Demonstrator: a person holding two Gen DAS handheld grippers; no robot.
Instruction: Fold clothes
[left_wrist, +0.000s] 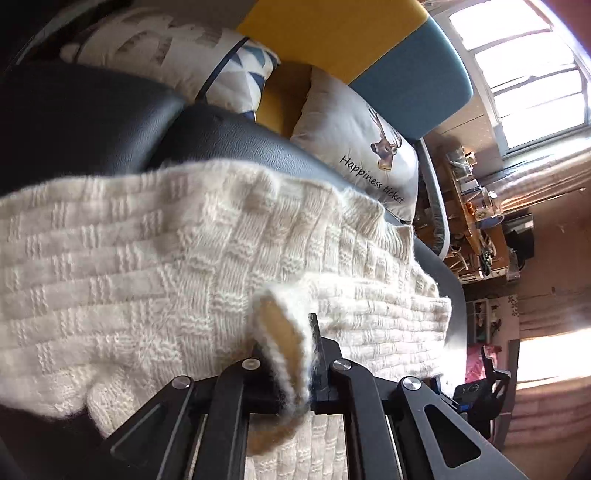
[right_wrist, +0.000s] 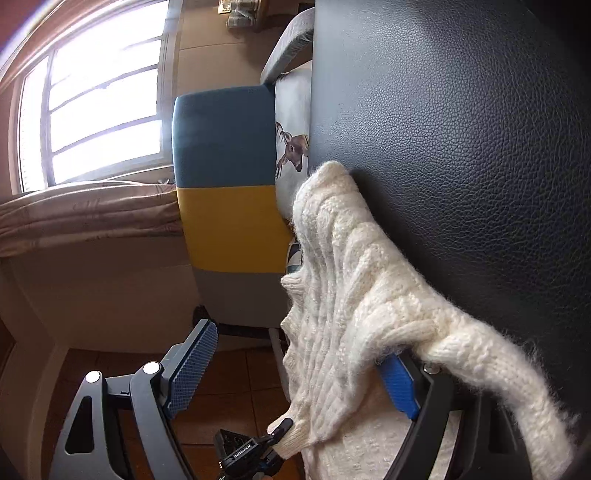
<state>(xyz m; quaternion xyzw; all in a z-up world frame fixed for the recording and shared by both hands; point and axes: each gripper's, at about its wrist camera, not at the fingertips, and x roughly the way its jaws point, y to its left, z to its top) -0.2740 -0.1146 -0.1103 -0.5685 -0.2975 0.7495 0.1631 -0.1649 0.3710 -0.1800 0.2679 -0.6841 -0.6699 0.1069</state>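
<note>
**Cream knit sweater draped over a black leather seat, one edge pinched**

A cream knit sweater (left_wrist: 155, 258) lies spread over a black leather cushion (left_wrist: 85, 118). Behind it sit a white pillow with blue triangles (left_wrist: 236, 74) and a deer-print pillow (left_wrist: 362, 147) lettered "Happiness ticket", both leaning on a sofa back banded in yellow and teal (left_wrist: 369, 44). A barred window (left_wrist: 524, 74) glares at the far side, with a cluttered wooden shelf (left_wrist: 472, 221) below it.

The left gripper (left_wrist: 284, 354) has its jaws pressed together on a folded hem of the sweater, the tan inner face of the knit bulging up between them.

In the right wrist view the sweater (right_wrist: 343, 295) hangs down the leather (right_wrist: 461, 147) toward a tiled floor (right_wrist: 229, 387). The right gripper (right_wrist: 295, 369) has its jaws spread wide: one blue pad (right_wrist: 192, 369) stands free in the air, the other (right_wrist: 400, 384) lies under a loose fold that drapes across it. The left gripper (right_wrist: 280, 430) shows low down, nipping the sweater's lower corner
</note>
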